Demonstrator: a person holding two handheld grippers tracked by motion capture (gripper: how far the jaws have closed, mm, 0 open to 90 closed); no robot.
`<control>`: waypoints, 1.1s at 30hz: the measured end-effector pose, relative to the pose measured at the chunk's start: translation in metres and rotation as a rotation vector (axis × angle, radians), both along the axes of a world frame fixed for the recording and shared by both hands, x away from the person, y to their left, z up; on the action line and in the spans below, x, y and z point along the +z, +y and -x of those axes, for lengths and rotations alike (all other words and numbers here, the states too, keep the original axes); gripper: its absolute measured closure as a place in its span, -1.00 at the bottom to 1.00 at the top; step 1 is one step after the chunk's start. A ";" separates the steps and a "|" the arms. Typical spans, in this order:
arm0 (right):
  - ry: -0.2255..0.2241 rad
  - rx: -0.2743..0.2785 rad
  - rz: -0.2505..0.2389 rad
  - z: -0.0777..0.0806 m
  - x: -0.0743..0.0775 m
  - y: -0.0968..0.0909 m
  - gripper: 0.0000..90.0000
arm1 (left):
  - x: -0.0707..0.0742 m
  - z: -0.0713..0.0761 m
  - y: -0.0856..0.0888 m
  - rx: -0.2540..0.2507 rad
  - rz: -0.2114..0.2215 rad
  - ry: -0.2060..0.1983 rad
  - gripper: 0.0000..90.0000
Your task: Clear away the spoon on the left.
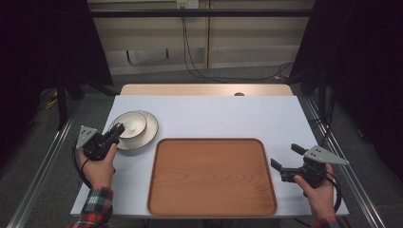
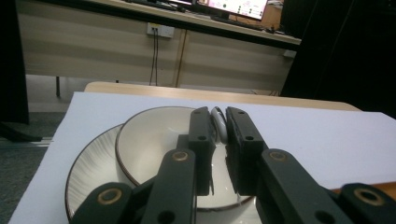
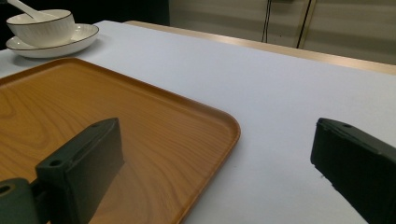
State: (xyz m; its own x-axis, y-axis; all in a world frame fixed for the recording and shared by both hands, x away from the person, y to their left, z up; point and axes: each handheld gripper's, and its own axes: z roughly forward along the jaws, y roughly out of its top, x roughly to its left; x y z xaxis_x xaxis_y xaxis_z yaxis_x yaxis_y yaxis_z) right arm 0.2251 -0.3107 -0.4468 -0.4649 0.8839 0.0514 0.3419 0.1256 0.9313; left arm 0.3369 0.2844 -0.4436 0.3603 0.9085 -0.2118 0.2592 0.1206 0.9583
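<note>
**Left tool pinches spoon in bowl as right tool waits spread beside tray**

A person's two hands reach in from the near edge of a white-covered counter [image 1: 214, 114], each holding a black two-jaw tool. Nearest the person, a wooden tray [image 1: 212, 176] lies flat at the middle of the counter, its rounded rim showing bare wood grain.

To the tray's right, the right tool [image 1: 285, 156] hovers just off the tray's edge, its jaws spread wide with nothing between them; in the right gripper view one jaw hangs over the tray's corner and the other over the white surface.

At the left, the left hand [image 1: 98, 168], in a plaid sleeve, holds the left tool [image 1: 118, 130] over the dishes. Its jaws are pressed nearly together, pinching the handle of a white spoon [image 2: 219, 122] that rests in a white bowl [image 2: 149, 140] with a dark rim. The bowl sits on a ribbed plate [image 1: 151, 127], near the tray's far left corner.

Beyond the counter, a strip of bare wood edges the white cover, and cables [image 1: 190, 57] hang down a pale panelled wall.
</note>
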 end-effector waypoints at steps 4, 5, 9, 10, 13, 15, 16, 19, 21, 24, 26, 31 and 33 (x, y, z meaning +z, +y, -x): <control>-0.001 0.004 -0.001 0.000 0.000 0.000 -0.96 | 0.003 -0.005 -0.002 0.004 -0.003 -0.007 0.82; -0.001 0.003 -0.003 -0.001 0.000 0.000 -0.96 | 0.004 -0.007 -0.002 -0.001 -0.007 -0.006 0.83; -0.002 0.002 -0.003 -0.001 0.000 0.000 -0.96 | 0.007 -0.013 -0.005 0.008 0.001 -0.014 0.85; -0.002 0.002 -0.003 -0.001 0.000 0.000 -0.96 | 0.008 -0.014 -0.006 0.016 0.003 -0.017 0.85; -0.001 0.002 -0.008 -0.001 0.000 -0.001 -0.96 | 0.009 -0.018 -0.005 0.023 0.008 -0.016 0.86; -0.002 0.002 -0.010 -0.001 -0.001 -0.001 -0.96 | 0.009 -0.020 -0.005 0.025 0.014 -0.018 0.86; -0.001 0.000 -0.011 -0.001 -0.001 -0.001 -0.96 | 0.009 -0.021 -0.005 0.036 0.018 -0.019 0.86; -0.001 -0.004 -0.017 -0.001 0.000 -0.002 -0.96 | 0.009 -0.026 -0.005 0.048 0.032 -0.021 0.86; -0.005 -0.004 -0.018 -0.001 0.000 -0.003 -0.96 | 0.008 -0.031 -0.005 0.052 0.045 -0.026 0.87; -0.003 -0.005 -0.023 -0.001 -0.001 -0.004 -0.96 | 0.007 -0.036 -0.007 0.060 0.063 -0.030 0.87; 0.002 -0.012 -0.024 -0.001 -0.001 -0.005 -0.96 | 0.007 -0.038 -0.008 0.063 0.064 -0.036 0.87; -0.003 -0.010 -0.028 -0.001 -0.001 -0.007 -0.96 | 0.008 -0.047 -0.015 0.062 0.063 -0.040 0.86; -0.001 -0.009 -0.030 -0.001 -0.001 -0.006 -0.96 | 0.007 -0.048 -0.017 0.061 0.068 -0.040 0.86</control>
State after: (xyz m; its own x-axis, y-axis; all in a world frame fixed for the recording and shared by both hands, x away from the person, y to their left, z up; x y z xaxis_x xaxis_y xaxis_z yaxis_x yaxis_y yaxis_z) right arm 0.2262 -0.3170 -0.4478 -0.4568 0.8862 0.0780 0.3422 0.0941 0.9349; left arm 0.3851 0.2674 -0.4363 0.3144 0.9128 -0.2605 0.2115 0.2002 0.9567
